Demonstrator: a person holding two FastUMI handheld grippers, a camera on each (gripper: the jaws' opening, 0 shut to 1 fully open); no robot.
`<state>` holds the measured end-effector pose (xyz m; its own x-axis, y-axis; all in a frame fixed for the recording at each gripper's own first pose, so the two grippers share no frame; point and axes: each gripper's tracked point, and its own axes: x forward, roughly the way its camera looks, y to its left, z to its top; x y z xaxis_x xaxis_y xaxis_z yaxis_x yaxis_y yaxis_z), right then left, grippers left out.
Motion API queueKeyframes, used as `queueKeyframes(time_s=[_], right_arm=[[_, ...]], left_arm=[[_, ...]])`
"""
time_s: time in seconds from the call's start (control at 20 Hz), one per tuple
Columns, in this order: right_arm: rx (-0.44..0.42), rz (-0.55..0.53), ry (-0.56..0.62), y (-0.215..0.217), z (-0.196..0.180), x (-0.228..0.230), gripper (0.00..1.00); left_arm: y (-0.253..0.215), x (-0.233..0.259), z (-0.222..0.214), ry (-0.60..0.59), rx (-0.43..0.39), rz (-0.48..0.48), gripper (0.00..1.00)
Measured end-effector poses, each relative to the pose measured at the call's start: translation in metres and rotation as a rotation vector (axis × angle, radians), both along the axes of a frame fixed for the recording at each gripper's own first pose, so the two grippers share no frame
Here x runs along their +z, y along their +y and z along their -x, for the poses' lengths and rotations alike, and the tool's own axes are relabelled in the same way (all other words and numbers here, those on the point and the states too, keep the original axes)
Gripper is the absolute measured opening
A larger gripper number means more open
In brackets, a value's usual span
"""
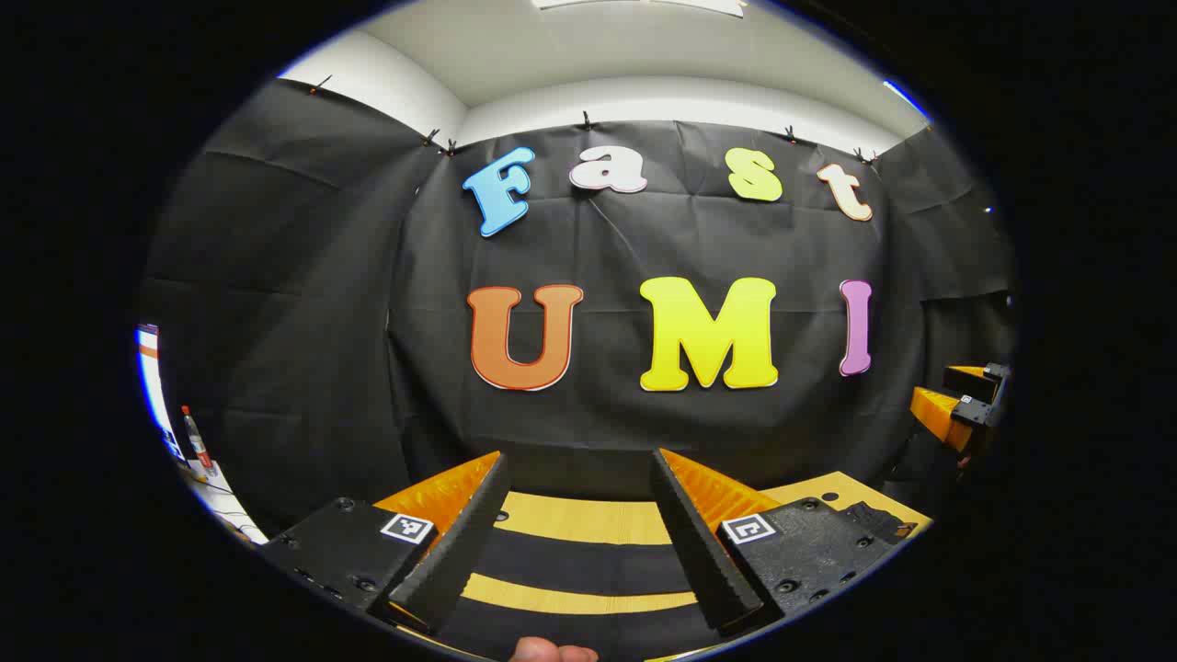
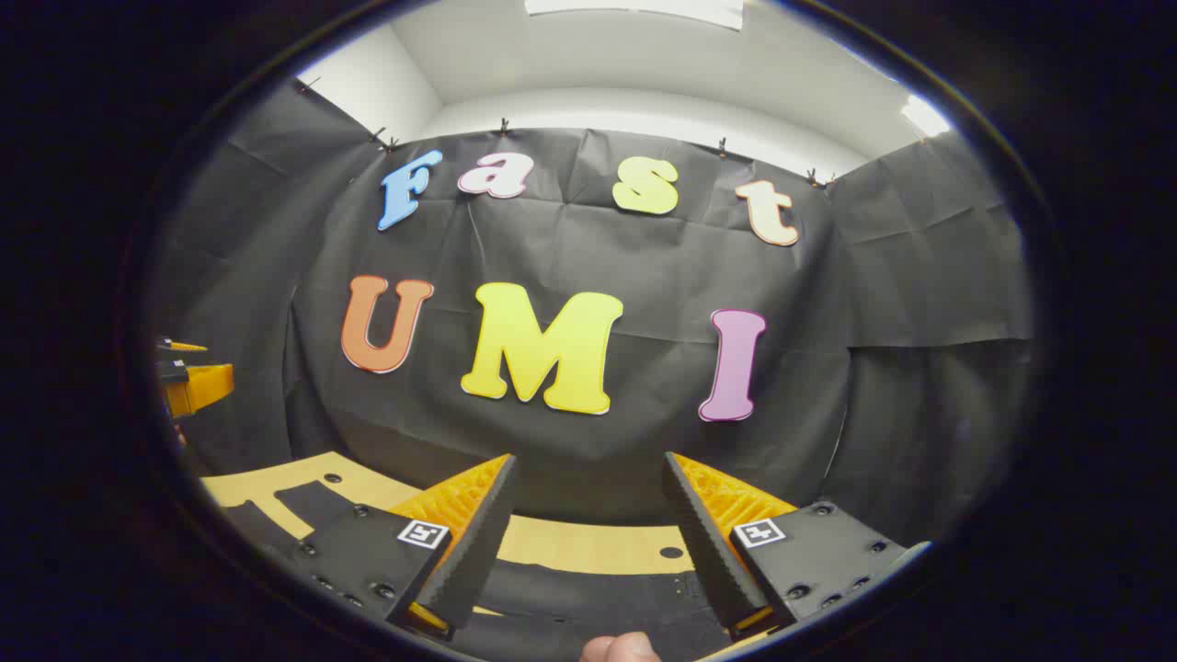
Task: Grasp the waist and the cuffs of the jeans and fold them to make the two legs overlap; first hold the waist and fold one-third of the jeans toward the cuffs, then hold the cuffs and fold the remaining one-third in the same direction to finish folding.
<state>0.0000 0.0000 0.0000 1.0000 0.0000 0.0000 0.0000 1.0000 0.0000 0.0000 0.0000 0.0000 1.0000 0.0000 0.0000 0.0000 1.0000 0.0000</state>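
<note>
The black cloth wall [image 1: 644, 423] takes up the middle of both views, hung by small clips below a white ceiling [image 1: 644, 55] that runs across the top of the frame.

Below the wall, along the bottom of the frame, lies the wooden bench [image 1: 588, 519], pale yellow. Dark fabric lies on it in bands, with strips of bare wood between; in the left gripper view this dark cloth [image 1: 588, 556] sits low in the centre between the fingers, and in the right gripper view a similar dark stretch [image 2: 588, 588] lies at the bottom centre, with another dark patch at the lower left. Whether this dark fabric is the jeans cannot be told.

The left gripper [image 1: 579, 529] sits at the bottom centre of the left gripper view, its fingers spread wide with nothing between them, held above the bench. The right gripper [image 2: 588, 529] sits at the bottom centre of its own view, likewise spread and pinching nothing. Each gripper also shows as a small shape at the edge of the other's view, at mid-height.

A fingertip [image 1: 552, 653] shows at the very bottom edge of the left gripper view, and another [image 2: 625, 648] at the bottom edge of the right gripper view.

At the far left edge of the left gripper view, low down, stands a small bottle [image 1: 195, 439] with a red cap.
</note>
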Motion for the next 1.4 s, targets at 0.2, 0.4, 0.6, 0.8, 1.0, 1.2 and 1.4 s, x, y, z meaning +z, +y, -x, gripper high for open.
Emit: queueKeyframes(time_s=[0.2,0.4,0.6,0.8,1.0,1.2,1.4], right_arm=[[0.006,0.001,-0.008,0.001,-0.002,0.0,0.96],[0.011,0.003,-0.004,0.002,-0.002,-0.001,0.96],[0.012,0.0,-0.008,0.002,-0.003,0.0,0.94],[0.01,-0.014,0.009,0.001,-0.003,-0.005,0.96],[-0.018,-0.018,0.045,-0.008,0.003,-0.013,0.94],[-0.052,-0.036,0.118,-0.023,0.013,-0.03,0.94],[-0.074,-0.082,0.27,-0.037,0.037,-0.058,0.96]], left_arm=[[0.006,0.0,-0.001,0.002,0.012,0.003,1.0],[0.01,-0.001,-0.004,0.002,0.02,0.0,0.98],[0.013,0.001,-0.004,-0.002,0.029,-0.002,0.98],[0.015,0.0,-0.002,-0.005,0.034,-0.003,0.98],[0.018,-0.009,-0.001,0.018,0.041,0.003,0.98],[0.026,-0.036,0.001,0.092,0.061,0.024,0.98],[0.05,-0.086,0.012,0.237,0.132,0.087,0.98]])
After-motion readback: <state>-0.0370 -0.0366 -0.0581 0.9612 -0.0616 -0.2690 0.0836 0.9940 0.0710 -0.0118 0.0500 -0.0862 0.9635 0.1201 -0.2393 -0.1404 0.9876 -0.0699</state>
